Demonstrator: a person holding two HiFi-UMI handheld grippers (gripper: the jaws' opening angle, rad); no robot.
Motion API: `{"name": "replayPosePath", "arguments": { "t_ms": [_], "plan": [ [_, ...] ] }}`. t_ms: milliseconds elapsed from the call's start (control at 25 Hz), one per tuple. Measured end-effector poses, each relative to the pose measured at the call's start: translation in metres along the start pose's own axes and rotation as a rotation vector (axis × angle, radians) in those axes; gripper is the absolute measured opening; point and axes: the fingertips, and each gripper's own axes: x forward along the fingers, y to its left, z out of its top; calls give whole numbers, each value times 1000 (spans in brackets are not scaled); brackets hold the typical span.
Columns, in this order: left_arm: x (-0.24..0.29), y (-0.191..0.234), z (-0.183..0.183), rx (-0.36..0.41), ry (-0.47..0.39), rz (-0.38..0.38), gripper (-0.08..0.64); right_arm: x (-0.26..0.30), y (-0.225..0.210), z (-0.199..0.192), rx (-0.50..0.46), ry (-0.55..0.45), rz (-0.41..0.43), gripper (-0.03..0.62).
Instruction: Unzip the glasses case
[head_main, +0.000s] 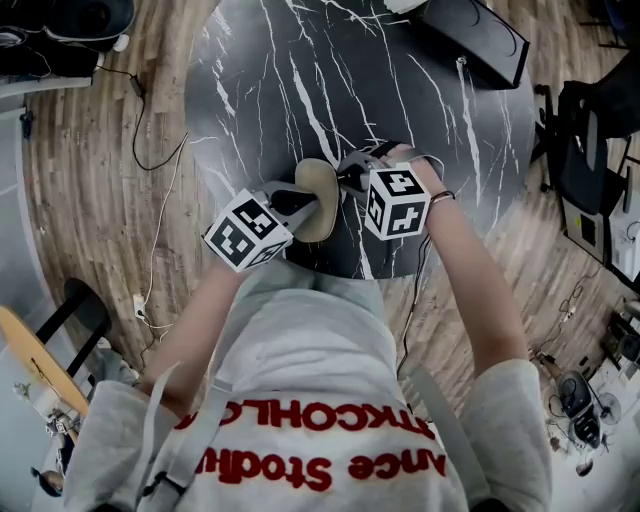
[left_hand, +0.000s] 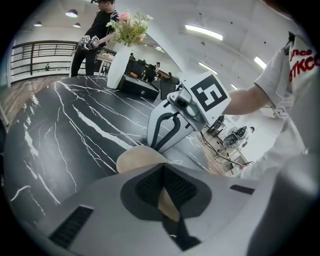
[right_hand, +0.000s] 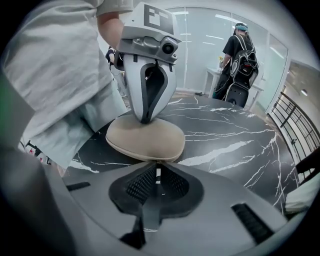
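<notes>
Head view: the round black marble tabletop (head_main: 300, 90) carries a beige glasses case (head_main: 318, 195) lying flat at its near edge, close to the person. The left hand-held gripper (left_hand: 167, 200) has its jaws closed tight on 1 end of the case. The right hand-held gripper (right_hand: 156, 182) meets the opposite end, its jaws nearly together and pinching the small pale zipper pull (right_hand: 158, 173).

A black marble desk (head_main: 300, 80) stands on a wooden floor (head_main: 80, 220). A white vase (left_hand: 117, 67) of flowers (left_hand: 129, 27) and a black box (left_hand: 139, 88) sit at its far edge.
</notes>
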Motion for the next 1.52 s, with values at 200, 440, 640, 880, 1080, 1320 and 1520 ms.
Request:
{"name": "replayPosePath", "arguments": {
  "t_ms": [200, 440, 640, 880, 1080, 1320, 1520],
  "plan": [
    [0, 0, 0, -4, -2, -2, 5, -1, 10, 1, 35, -18, 4, 37],
    [0, 0, 1, -6, -5, 0, 5, 0, 30, 4, 88, -45, 4, 34],
    [-1, 0, 0, -13, -11, -1, 5, 4, 52, 8, 165, -83, -8, 33],
    [-1, -1, -2, -21, -9, 4, 5, 16, 106, 37, 187, -177, 101, 15],
    [0, -3, 3, -1, -24, -25, 5, 31, 122, 57, 409, -279, -19, 15],
    [-19, 0, -3, -16, -61, -9, 9, -4, 85, 15, 661, -296, -241, 30],
    [-21, -9, -40, -1, 47, -20, 114, 0, 74, 15, 585, -223, -196, 116]
  ]
}}
